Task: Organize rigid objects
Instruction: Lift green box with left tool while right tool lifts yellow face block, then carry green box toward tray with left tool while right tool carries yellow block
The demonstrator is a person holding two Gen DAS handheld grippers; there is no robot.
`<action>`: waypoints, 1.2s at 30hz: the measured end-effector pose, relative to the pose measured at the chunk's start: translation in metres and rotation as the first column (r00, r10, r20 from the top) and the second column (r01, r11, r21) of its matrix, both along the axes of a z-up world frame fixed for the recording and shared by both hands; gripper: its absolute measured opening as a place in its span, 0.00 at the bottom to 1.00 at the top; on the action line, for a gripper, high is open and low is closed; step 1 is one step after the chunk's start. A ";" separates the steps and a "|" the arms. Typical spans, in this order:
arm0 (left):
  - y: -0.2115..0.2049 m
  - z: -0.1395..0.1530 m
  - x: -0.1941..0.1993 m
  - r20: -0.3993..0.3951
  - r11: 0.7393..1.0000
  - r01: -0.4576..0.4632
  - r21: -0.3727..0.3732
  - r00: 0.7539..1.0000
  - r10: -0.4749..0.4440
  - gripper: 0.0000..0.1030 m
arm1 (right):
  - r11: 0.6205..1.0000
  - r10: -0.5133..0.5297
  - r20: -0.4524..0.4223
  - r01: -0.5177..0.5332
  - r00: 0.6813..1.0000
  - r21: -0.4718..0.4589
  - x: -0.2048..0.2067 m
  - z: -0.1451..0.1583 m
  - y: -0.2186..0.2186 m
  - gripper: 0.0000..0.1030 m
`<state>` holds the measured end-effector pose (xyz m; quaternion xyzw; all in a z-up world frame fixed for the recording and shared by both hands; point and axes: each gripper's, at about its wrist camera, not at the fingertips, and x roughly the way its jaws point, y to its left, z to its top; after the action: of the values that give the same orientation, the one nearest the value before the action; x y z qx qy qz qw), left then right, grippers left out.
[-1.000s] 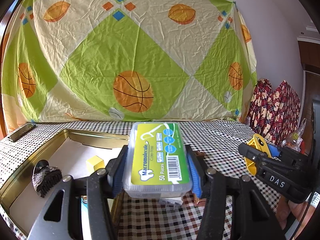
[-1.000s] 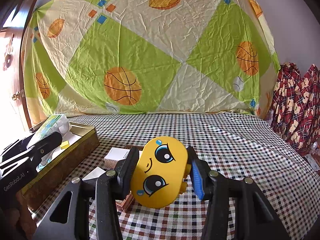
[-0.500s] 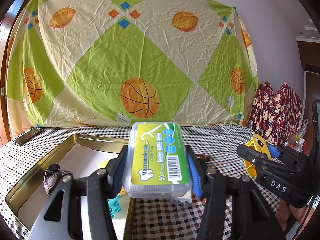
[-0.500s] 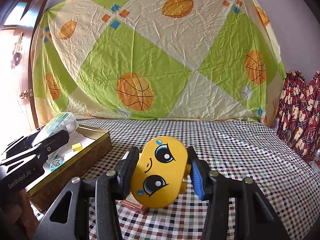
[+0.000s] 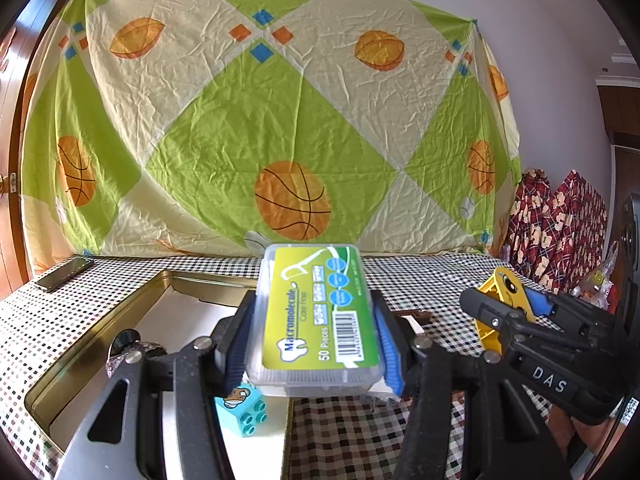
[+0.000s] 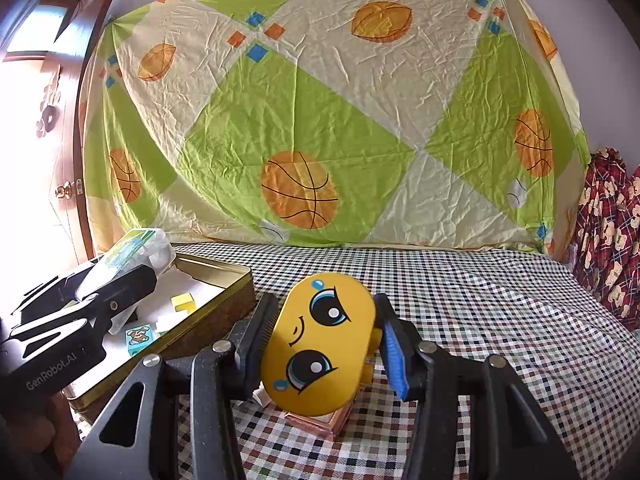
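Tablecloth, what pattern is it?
Small multicolour checks on the tablecloth, clearest in the right wrist view.

A table (image 5: 400,272) stands in front of a hanging sheet (image 5: 260,120). On its left side lies an open tin (image 5: 120,320). A floss box (image 5: 316,316) sits between the left gripper's (image 5: 312,344) jaws, above the tin's right edge. Inside the tin lie a cube (image 6: 184,303), a brick (image 5: 242,408) and a hair clip (image 5: 128,350). To the right, the right gripper (image 6: 324,344) holds a face toy (image 6: 320,344) over the table. A phone (image 5: 64,274) lies at the far left.
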<state>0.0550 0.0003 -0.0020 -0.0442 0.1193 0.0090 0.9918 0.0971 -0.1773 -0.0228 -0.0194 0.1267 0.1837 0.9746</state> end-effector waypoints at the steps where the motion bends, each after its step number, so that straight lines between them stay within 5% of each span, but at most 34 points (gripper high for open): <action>1: 0.002 0.000 0.000 0.000 1.000 -0.002 -0.003 1.000 0.002 0.52 | 1.000 0.002 0.003 -0.002 1.000 0.000 0.000 0.000 0.001 0.49; 36: 0.046 0.001 -0.011 -0.002 0.996 -0.076 -0.051 0.997 0.076 0.52 | 0.998 0.062 0.062 -0.062 0.996 0.008 -0.008 0.004 0.031 0.49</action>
<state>0.0443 0.0463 -0.0015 -0.0738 0.1177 0.0436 0.9893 0.0887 -0.1459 -0.0190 -0.0241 0.0948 0.2139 0.9719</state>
